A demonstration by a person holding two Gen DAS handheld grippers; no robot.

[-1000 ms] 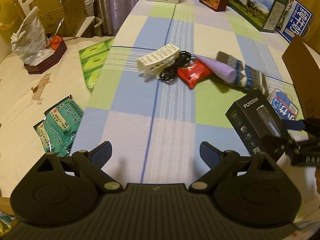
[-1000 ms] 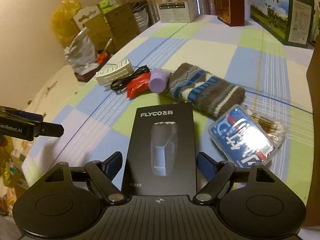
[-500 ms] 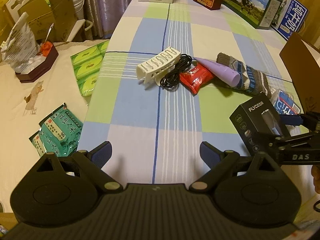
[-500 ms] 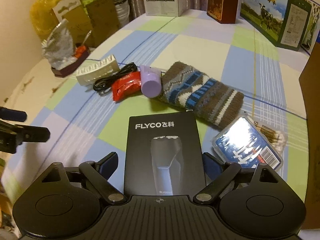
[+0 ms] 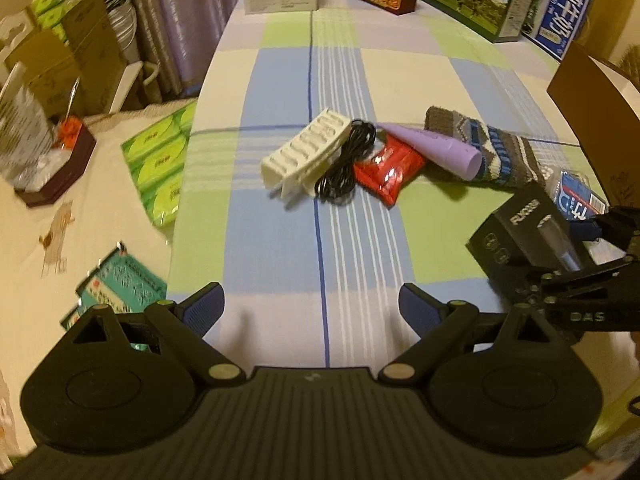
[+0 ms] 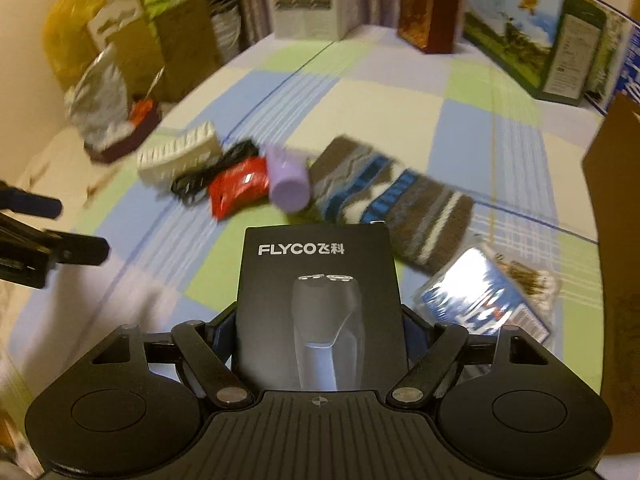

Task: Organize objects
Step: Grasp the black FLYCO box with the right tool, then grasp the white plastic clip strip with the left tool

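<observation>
Right gripper [image 6: 318, 322] jaws just closing on black shaver box [image 6: 318, 304], pads at both sides: grasp step. Box near table edge, rigid matte cardboard.
Next: lift clear, probably to brown carton [image 6: 616, 216] at right.
Left gripper [image 5: 312, 306] wide open, empty.
Beyond: fuzzy knit sock [image 6: 384, 196], glossy red packet [image 6: 238, 188], lilac cone [image 5: 436, 150].

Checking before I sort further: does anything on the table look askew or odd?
The small items lie jumbled: the purple cone rests partly on the knitted sock, touching the red packet. Nothing looks spilled or damaged.
</observation>
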